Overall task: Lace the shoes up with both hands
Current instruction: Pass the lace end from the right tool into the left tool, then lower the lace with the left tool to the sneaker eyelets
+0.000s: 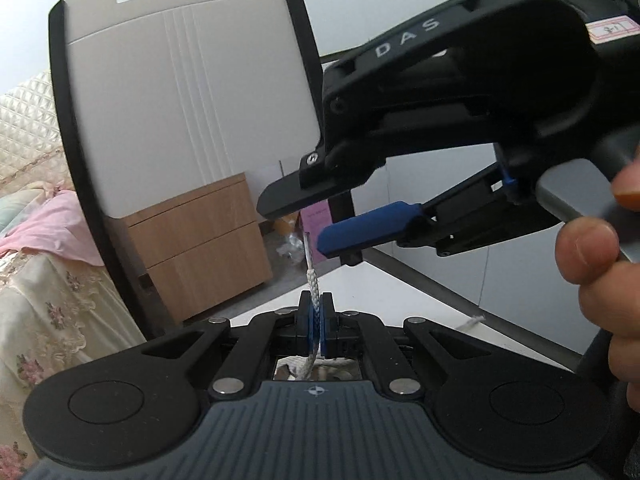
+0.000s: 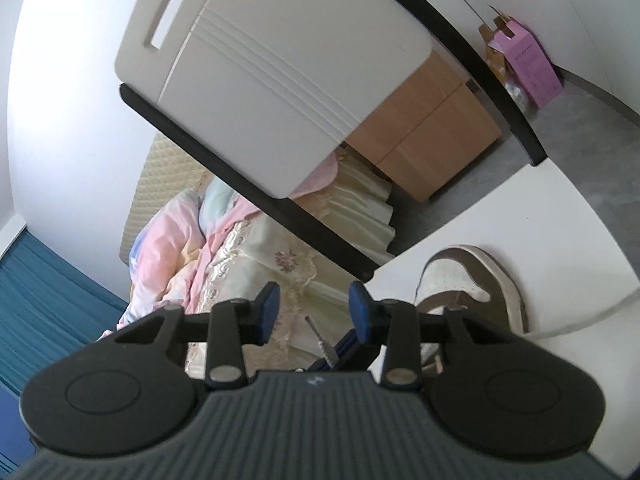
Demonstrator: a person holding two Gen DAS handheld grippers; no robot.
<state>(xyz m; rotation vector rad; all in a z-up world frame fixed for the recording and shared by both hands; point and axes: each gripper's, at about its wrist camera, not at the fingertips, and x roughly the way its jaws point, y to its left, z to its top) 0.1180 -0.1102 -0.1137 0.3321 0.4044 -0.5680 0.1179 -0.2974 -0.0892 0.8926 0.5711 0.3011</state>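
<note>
My left gripper [image 1: 316,312] is shut on a white braided shoelace [image 1: 313,280], whose tip sticks up past the jaws. My right gripper [image 1: 308,220] hangs open just above that tip, jaws on either side of it. In the right wrist view the right gripper [image 2: 314,308] is open, with the lace tip [image 2: 320,338] below and between its blue pads [image 2: 269,312]. A white and brown shoe [image 2: 472,280] lies on the white table [image 2: 560,220] to the right.
A white chair back with black frame [image 1: 180,100] stands behind the table. A wooden drawer unit [image 1: 208,240], a bed with floral cover [image 1: 40,300] and a pink box [image 2: 528,68] on the grey floor lie beyond.
</note>
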